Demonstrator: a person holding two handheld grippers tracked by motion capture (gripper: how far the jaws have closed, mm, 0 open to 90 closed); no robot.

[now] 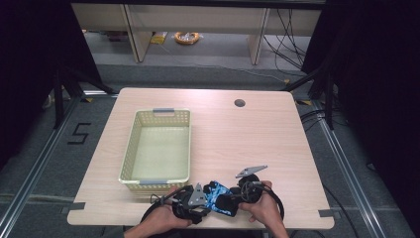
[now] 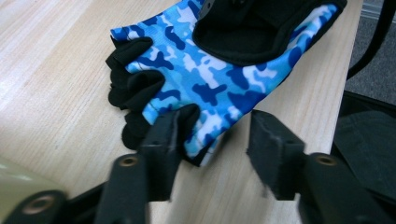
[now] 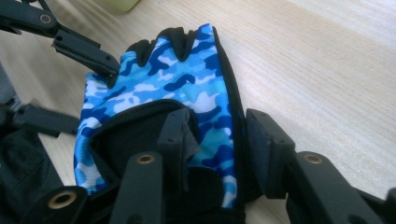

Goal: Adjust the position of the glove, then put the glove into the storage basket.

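A blue camouflage fingerless glove (image 1: 218,195) with black trim lies near the table's front edge, between my two grippers. My left gripper (image 1: 207,198) straddles the glove's (image 2: 210,70) finger end: in the left gripper view (image 2: 212,135) one pad touches the fabric and the other stands clear of it. My right gripper (image 1: 231,200) is at the cuff end. In the right gripper view (image 3: 217,140) one jaw sits inside the glove's (image 3: 187,79) black cuff opening and the other stands just outside its side edge. Neither pair pinches the fabric.
A pale yellow perforated basket (image 1: 130,148) with grey handles stands just beyond the left gripper, left of the table's middle. A round cable hole (image 1: 239,103) marks the far right of the wooden table (image 1: 257,144). The table's front edge runs right below both hands.
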